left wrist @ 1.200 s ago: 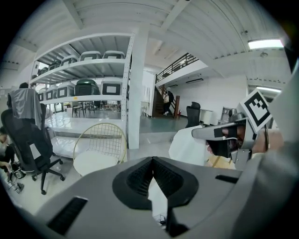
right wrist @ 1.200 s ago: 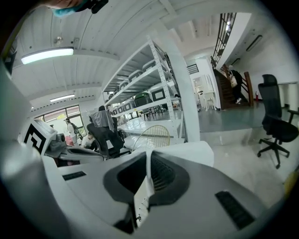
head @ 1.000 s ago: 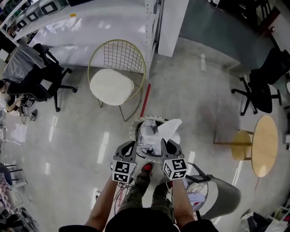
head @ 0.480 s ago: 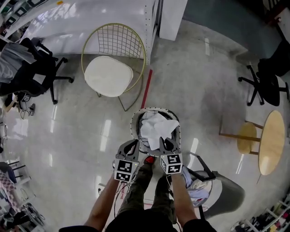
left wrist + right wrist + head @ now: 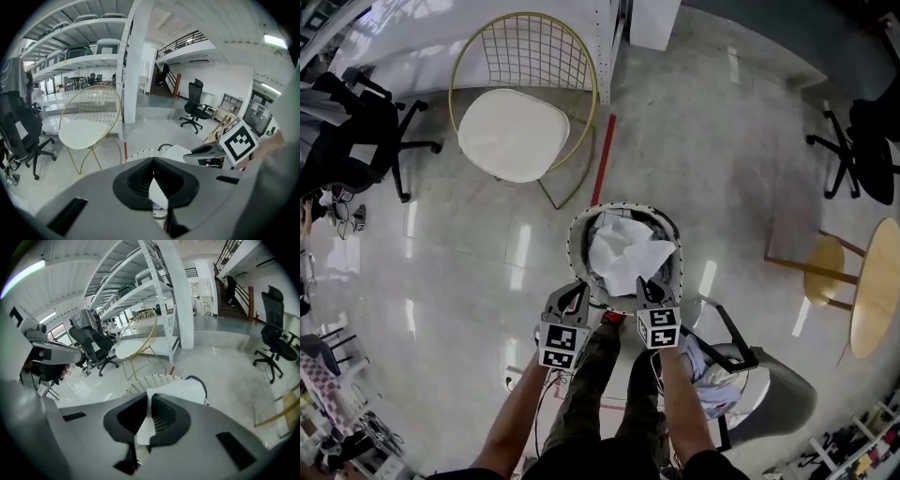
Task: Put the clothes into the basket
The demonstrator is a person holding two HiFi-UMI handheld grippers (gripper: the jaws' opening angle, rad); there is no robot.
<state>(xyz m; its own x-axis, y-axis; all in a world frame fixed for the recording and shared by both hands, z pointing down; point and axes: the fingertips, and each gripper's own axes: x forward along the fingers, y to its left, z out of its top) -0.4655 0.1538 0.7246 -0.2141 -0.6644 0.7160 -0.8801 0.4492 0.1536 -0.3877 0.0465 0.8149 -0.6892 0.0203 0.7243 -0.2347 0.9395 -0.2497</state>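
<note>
A round white woven basket (image 5: 576, 236) stands on the floor in front of the person's feet, with clothes inside. A white cloth (image 5: 628, 251) lies spread over the top of its contents. My right gripper (image 5: 647, 281) is at the basket's near rim, shut on an edge of that cloth; in the right gripper view the cloth (image 5: 183, 389) runs out from the closed tips (image 5: 149, 397) over the basket (image 5: 154, 378). My left gripper (image 5: 572, 289) hovers at the near left rim, its tips (image 5: 152, 161) meeting, with no cloth seen gripped. The basket's rim (image 5: 140, 152) and the cloth (image 5: 176, 151) lie just beyond it.
A gold wire chair with a white cushion (image 5: 511, 136) stands beyond the basket by a shelving post. A grey chair (image 5: 773, 398) with more clothes (image 5: 703, 367) is close at the right. A round wooden table (image 5: 877, 291), a stool (image 5: 825, 272) and black office chairs (image 5: 347, 141) ring the area.
Both grippers have sunk towards the basket. The white cloth, held up above the rim a second ago, has come down and now lies over the basket's contents.
</note>
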